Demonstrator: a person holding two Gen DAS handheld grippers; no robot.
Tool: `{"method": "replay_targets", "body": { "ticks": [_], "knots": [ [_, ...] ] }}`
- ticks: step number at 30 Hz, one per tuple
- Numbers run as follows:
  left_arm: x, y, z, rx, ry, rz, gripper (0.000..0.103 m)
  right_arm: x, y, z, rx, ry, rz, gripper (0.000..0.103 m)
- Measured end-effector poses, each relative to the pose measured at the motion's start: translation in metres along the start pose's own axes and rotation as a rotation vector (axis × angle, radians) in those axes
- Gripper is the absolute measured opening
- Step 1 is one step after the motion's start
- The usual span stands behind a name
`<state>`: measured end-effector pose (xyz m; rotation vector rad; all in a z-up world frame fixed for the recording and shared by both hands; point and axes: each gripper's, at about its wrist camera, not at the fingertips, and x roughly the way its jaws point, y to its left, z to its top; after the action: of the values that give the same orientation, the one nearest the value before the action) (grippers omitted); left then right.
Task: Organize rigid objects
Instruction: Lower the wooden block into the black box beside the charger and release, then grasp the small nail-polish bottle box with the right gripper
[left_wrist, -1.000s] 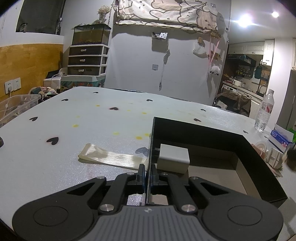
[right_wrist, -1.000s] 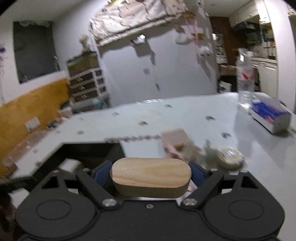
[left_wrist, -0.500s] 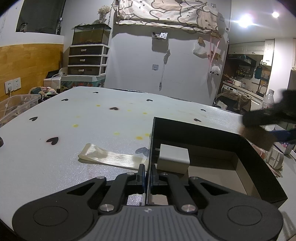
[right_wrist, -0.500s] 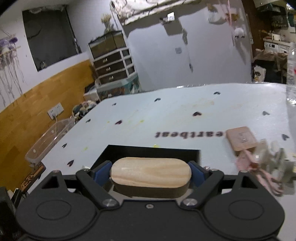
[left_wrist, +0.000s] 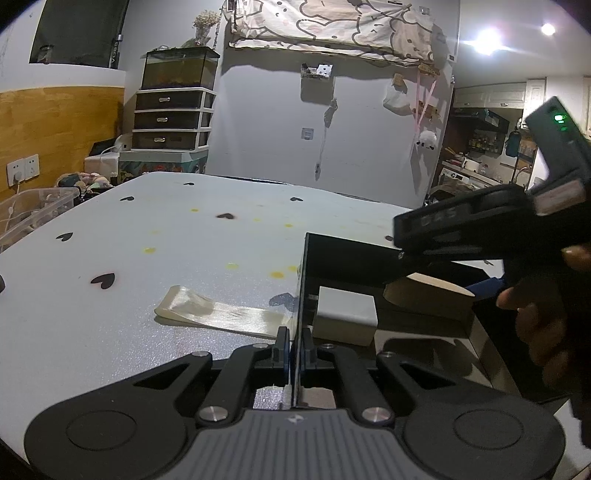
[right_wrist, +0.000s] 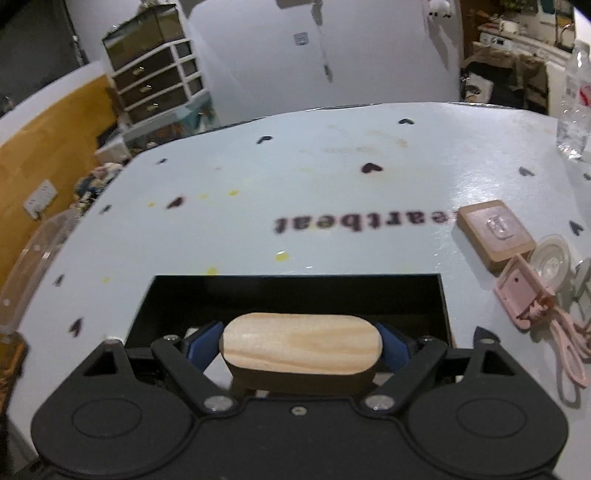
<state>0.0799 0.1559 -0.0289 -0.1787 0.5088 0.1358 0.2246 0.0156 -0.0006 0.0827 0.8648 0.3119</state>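
Observation:
My left gripper (left_wrist: 294, 349) is shut on the near left wall of a black open box (left_wrist: 332, 258) and holds it on the table. A grey-white block (left_wrist: 345, 315) lies inside the box. My right gripper (right_wrist: 301, 345) is shut on an oval wooden block (right_wrist: 301, 347) and holds it over the box (right_wrist: 295, 291). In the left wrist view the right gripper (left_wrist: 461, 225) hangs over the box from the right, with the wooden block (left_wrist: 424, 295) under it.
A clear plastic strip (left_wrist: 218, 314) lies left of the box. Right of the box lie a square wooden piece (right_wrist: 495, 232), a clear round lid (right_wrist: 552, 264) and a pink plastic item (right_wrist: 528, 295). A water bottle (right_wrist: 574, 110) stands at the far right.
My right gripper has carried the wooden block leftward from beside the loose items to above the box. The left gripper has kept its hold on the box wall.

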Motion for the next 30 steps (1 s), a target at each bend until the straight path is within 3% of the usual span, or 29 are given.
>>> {"method": "replay_targets", "body": {
  "ticks": [5, 8, 13, 30],
  "knots": [
    [0.0, 0.0, 0.0, 0.001, 0.0, -0.002, 0.005, 0.006, 0.002, 0.004, -0.01, -0.006, -0.01, 0.089],
    [0.0, -0.001, 0.0, 0.0, 0.0, -0.001, 0.005, 0.006, 0.0, 0.005, -0.009, -0.006, 0.015, 0.097],
    [0.0, 0.0, 0.0, 0.0, 0.001, -0.001, 0.005, -0.001, -0.003, 0.003, -0.015, 0.001, 0.048, 0.1],
    [0.001, 0.001, 0.0, -0.002, 0.005, 0.004, 0.005, -0.064, -0.013, -0.014, -0.115, -0.108, 0.137, 0.1]
  ]
}}
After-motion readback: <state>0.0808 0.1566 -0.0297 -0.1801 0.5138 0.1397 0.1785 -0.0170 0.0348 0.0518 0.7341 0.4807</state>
